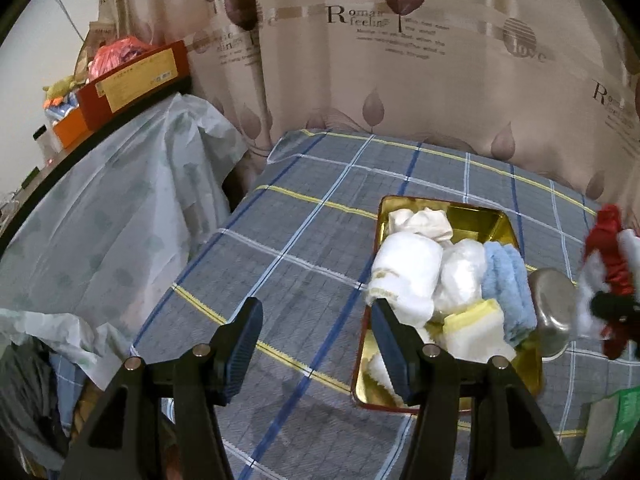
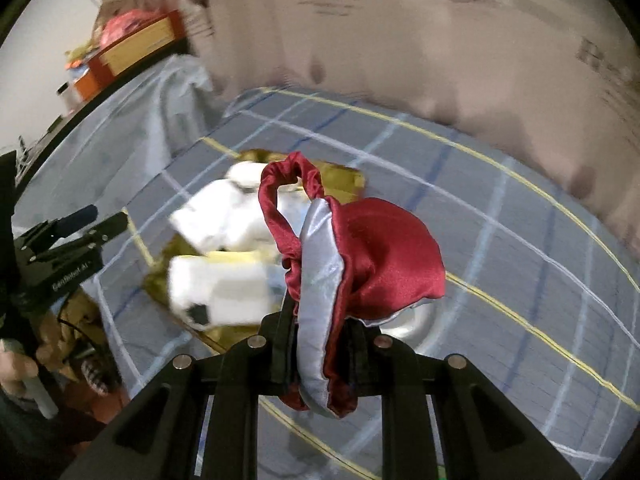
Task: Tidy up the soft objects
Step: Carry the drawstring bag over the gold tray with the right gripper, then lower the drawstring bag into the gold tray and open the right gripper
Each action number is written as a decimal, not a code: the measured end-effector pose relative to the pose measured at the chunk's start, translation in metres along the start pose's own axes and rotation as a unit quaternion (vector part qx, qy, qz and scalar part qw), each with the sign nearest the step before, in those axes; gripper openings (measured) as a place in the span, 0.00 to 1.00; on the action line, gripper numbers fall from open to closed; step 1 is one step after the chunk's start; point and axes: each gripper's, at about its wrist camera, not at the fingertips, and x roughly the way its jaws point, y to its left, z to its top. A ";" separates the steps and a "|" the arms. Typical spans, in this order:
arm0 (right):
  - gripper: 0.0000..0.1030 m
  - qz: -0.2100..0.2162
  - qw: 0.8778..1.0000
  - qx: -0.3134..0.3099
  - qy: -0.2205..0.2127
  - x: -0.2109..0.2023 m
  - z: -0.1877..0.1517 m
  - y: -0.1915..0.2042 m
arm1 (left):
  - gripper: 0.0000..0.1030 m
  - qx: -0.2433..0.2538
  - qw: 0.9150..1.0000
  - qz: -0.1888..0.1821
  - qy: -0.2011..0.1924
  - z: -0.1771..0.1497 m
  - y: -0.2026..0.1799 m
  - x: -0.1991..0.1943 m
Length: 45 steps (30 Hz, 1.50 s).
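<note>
On the checked table, my left tool hangs empty, jaws apart, beside the gold tin, already packed with white cloths, a blue towel and a sponge. Through the right view, my right tool pinches a red satin pouch above the table, seemingly the last piece to stow.

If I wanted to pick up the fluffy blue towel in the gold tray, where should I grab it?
Probably pinch the blue towel along its raised top edge, coming straight down from above. It stands folded on edge, wedged between the white bundle and the tray wall, so only its top is free.
</note>
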 end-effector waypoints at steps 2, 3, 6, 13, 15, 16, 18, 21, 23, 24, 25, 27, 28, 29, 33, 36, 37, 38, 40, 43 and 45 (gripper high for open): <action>0.17 0.010 1.000 -0.010 0.004 0.009 0.005 0.016 | 0.56 -0.006 1.000 0.002 0.003 -0.002 0.006 0.001; 0.17 0.015 1.000 -0.014 0.006 0.015 0.009 0.024 | 0.56 -0.007 1.000 0.003 0.006 -0.002 0.008 0.002; 0.17 0.026 0.999 -0.016 0.011 0.032 0.018 0.041 | 0.56 -0.016 1.000 0.000 0.011 -0.003 0.015 0.004; 0.21 0.018 0.999 0.003 0.031 0.079 0.034 0.054 | 0.56 -0.022 1.000 0.005 0.012 -0.002 0.021 0.008; 0.22 0.005 0.999 0.009 0.032 0.089 0.037 0.053 | 0.56 -0.024 1.000 0.002 0.014 -0.002 0.022 0.009; 0.22 0.003 0.999 0.011 0.033 0.094 0.037 0.052 | 0.56 -0.024 1.000 0.001 0.015 -0.002 0.022 0.010; 0.27 0.002 0.999 0.020 0.032 0.100 0.039 0.051 | 0.56 -0.024 1.000 0.001 0.015 -0.002 0.022 0.010; 0.36 -0.011 0.999 0.027 0.021 0.107 0.044 0.051 | 0.56 -0.024 1.000 -0.004 0.016 -0.002 0.022 0.009; 0.46 -0.016 0.999 0.029 0.018 0.110 0.046 0.051 | 0.56 -0.025 1.000 -0.008 0.016 -0.002 0.023 0.008; 0.57 -0.017 0.999 0.034 0.015 0.110 0.046 0.051 | 0.56 -0.023 1.000 -0.009 0.015 -0.002 0.023 0.008; 0.62 -0.019 0.999 0.034 0.012 0.110 0.047 0.051 | 0.56 -0.022 1.000 -0.008 0.016 -0.002 0.022 0.008; 0.64 -0.021 0.999 0.032 0.002 0.107 0.047 0.052 | 0.56 -0.023 1.000 -0.007 0.015 -0.002 0.021 0.007; 0.65 -0.020 0.999 0.032 -0.003 0.105 0.047 0.052 | 0.56 -0.024 1.000 -0.009 0.016 -0.002 0.021 0.008; 0.69 -0.021 0.999 0.032 -0.008 0.103 0.047 0.052 | 0.56 -0.025 0.999 -0.011 0.017 -0.002 0.022 0.007; 0.78 -0.015 0.999 0.029 -0.013 0.097 0.044 0.056 | 0.56 -0.022 1.000 -0.014 0.014 -0.001 0.019 0.004; 0.82 -0.020 0.999 0.023 -0.022 0.090 0.040 0.061 | 0.56 -0.020 1.000 -0.013 0.011 -0.001 0.017 0.003; 0.83 -0.023 0.999 0.020 -0.025 0.088 0.039 0.062 | 0.56 -0.019 1.000 -0.013 0.011 -0.002 0.016 0.003; 0.85 -0.025 0.999 0.017 -0.029 0.085 0.037 0.064 | 0.56 -0.019 1.000 -0.012 0.009 -0.002 0.015 0.003; 0.85 -0.026 0.999 0.019 -0.033 0.078 0.033 0.065 | 0.56 -0.019 1.000 -0.008 0.008 -0.001 0.015 0.003; 0.86 -0.024 0.998 0.033 -0.044 0.064 0.024 0.063 | 0.56 -0.021 1.000 -0.008 0.010 -0.002 0.015 0.004; 0.88 -0.032 0.997 0.036 -0.055 0.055 0.018 0.062 | 0.56 -0.019 1.000 -0.007 0.010 -0.001 0.014 0.004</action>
